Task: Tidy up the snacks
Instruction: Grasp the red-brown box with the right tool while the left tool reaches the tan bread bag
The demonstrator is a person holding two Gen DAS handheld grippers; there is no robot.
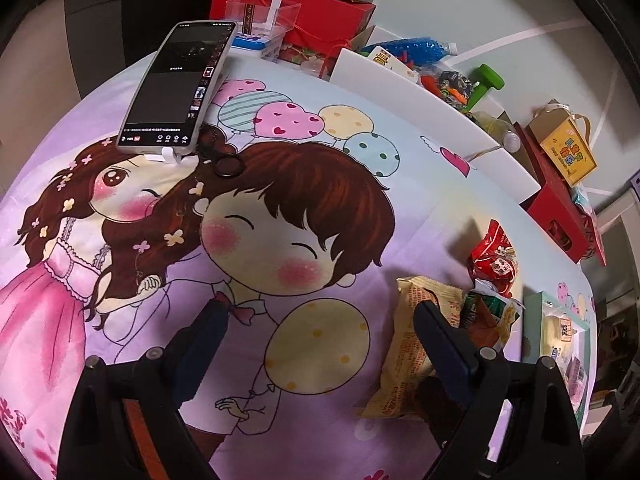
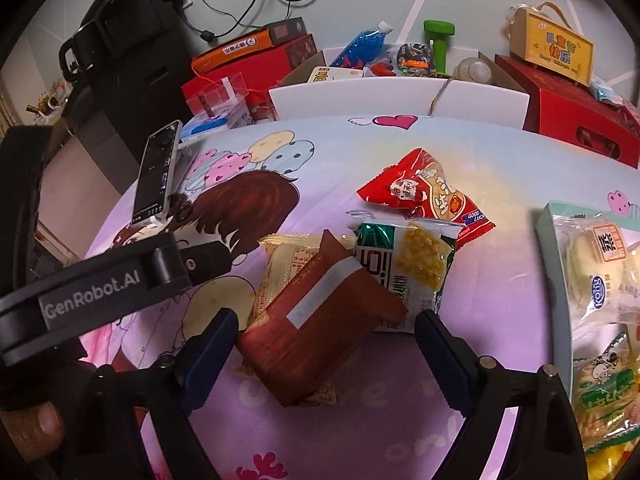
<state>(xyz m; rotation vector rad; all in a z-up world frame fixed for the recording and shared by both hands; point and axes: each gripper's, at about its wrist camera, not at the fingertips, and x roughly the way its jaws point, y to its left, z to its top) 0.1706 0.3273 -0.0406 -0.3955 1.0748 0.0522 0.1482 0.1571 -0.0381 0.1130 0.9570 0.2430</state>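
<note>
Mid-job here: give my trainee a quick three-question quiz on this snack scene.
1. True or false: the right gripper jaws are shut on the brown pack.
2. Which pack lies farthest from the right gripper: A red pack, B green pack, C brown pack?
3. Fill in: the phone stands propped on a ____ cloth.

Key: 1 false, jaws open either side of it; 2 A; 3 cartoon-printed.

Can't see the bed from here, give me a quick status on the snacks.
Left gripper open, empty. Right gripper open around brown packet, not clamped. Brown packet lies atop yellow packet and green packet. Nothing blocking.
</note>
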